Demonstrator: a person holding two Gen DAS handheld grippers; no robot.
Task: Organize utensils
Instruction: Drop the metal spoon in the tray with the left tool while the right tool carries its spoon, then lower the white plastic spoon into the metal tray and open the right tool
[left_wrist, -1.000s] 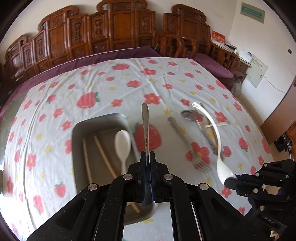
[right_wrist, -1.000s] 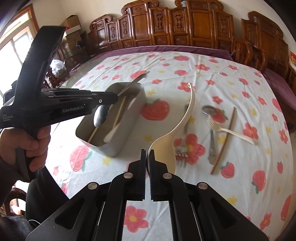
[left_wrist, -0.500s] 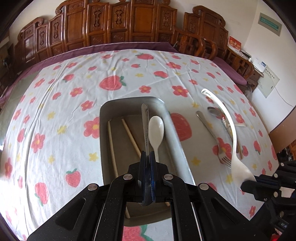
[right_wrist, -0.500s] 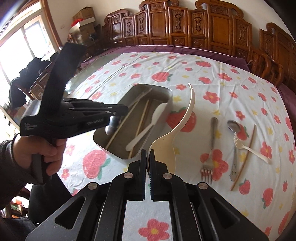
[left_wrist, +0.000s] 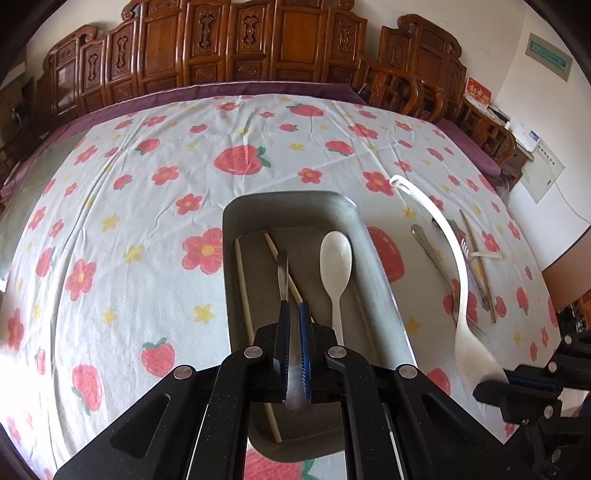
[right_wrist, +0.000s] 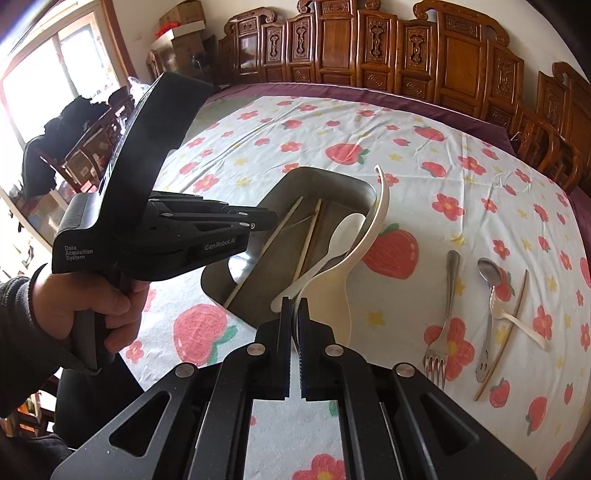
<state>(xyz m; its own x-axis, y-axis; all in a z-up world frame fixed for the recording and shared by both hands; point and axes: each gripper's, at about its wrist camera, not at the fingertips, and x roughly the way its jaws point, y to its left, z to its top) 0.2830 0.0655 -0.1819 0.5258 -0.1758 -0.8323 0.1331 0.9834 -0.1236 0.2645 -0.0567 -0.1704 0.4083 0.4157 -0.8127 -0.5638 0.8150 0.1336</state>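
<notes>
Your left gripper (left_wrist: 291, 314) fingers released, metal spoon (left_wrist: 283, 273) blurred above tray (left_wrist: 236, 221); right gripper (right_wrist: 294, 310) grasping white ladle (right_wrist: 369, 229) beside tray.

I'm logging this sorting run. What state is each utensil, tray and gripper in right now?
left gripper: fingers parted, metal spoon blurred between them, over tray
right gripper: shut on cream rice paddle
metal tray: holds white spoon, two chopsticks
metal fork: lying on cloth
</notes>
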